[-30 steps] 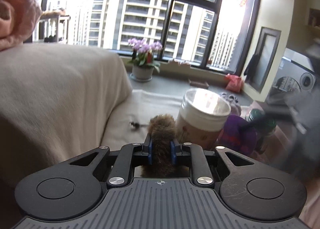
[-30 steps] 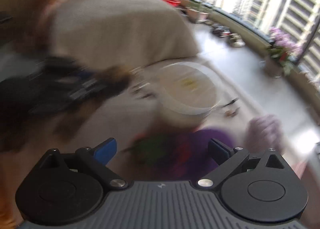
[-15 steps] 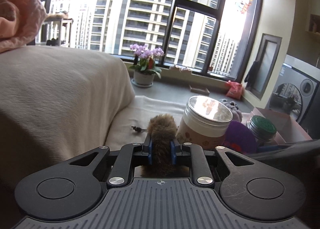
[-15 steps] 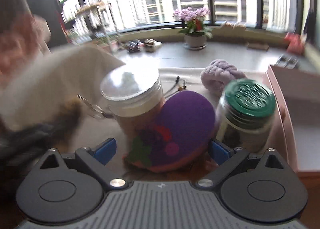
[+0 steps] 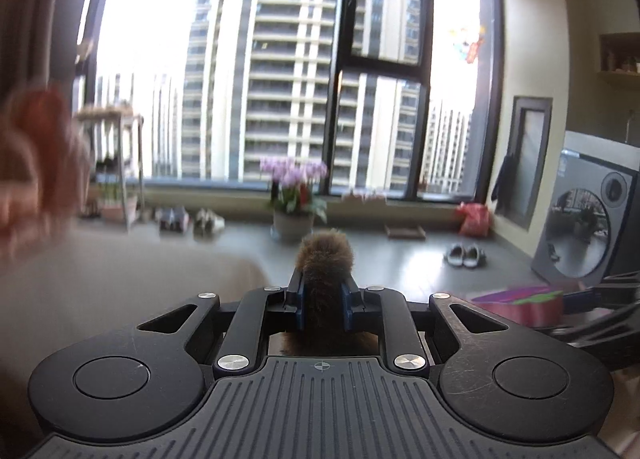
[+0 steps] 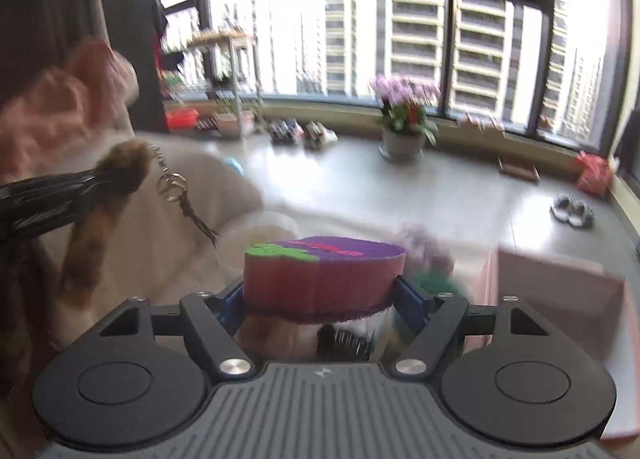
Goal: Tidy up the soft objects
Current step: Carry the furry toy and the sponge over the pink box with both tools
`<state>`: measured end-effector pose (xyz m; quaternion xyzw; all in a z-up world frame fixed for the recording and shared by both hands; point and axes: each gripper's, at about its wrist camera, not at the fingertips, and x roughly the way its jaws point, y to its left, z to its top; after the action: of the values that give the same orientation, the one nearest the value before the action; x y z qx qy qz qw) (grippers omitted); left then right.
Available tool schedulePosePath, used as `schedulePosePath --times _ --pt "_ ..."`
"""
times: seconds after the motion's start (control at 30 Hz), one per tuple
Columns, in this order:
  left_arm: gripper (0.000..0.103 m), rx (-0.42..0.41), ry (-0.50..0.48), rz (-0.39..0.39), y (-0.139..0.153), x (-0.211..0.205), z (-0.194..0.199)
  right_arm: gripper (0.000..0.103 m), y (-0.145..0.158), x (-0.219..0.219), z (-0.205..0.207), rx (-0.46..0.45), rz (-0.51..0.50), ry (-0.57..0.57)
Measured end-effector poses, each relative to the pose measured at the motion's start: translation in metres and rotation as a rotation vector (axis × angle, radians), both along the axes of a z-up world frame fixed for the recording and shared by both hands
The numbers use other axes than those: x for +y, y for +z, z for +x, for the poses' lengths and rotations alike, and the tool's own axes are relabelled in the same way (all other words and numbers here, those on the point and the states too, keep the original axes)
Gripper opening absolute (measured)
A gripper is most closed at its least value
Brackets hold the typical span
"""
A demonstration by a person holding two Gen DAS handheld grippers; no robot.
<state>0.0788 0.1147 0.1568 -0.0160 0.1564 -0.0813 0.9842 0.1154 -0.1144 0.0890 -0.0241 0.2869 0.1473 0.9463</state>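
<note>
Holding both soft items aloft: our left claw (image 5: 323, 309) is clamped on the brown furry tail keychain (image 5: 325, 259); our right claw (image 6: 320, 299), jaws just closing, pinches the purple foam sponge (image 6: 324, 271). Next we judge: carry them to the pink box (image 6: 560, 283).

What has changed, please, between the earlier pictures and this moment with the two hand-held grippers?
The right hand-held gripper has just been closing and now clamps the purple sponge, lifted clear of the jars it lay against. The left hand-held gripper has risen too, so the jars have dropped out of its view. Unchanged: it stays shut on the brown furry keychain.
</note>
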Motion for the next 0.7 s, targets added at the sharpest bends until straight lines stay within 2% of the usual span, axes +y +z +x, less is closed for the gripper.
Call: schedulePosePath --times 0.1,0.23,0.33,0.47,0.53,0.7 --pt "0.020 -0.037 0.003 0.029 0.038 -0.008 0.009 0.075 0.034 -0.025 0.000 -0.028 0.084 0.028" --pt "0.020 -0.049 0.004 0.065 0.071 -0.025 0.015 0.076 0.064 -0.060 0.013 -0.007 0.210 0.094" --pt "0.020 -0.066 0.008 0.087 0.079 -0.036 0.014 0.076 0.063 -0.077 0.030 0.039 0.269 0.109" --pt "0.020 -0.001 -0.030 0.045 0.065 -0.044 0.020 0.076 0.046 -0.090 0.047 0.160 0.365 0.109" --pt "0.020 0.009 -0.040 0.049 0.063 -0.049 0.024 0.076 0.043 -0.097 0.052 0.152 0.371 0.093" --pt "0.020 -0.023 -0.096 0.060 0.081 -0.072 0.023 0.076 0.058 -0.124 0.047 0.033 0.271 0.034"
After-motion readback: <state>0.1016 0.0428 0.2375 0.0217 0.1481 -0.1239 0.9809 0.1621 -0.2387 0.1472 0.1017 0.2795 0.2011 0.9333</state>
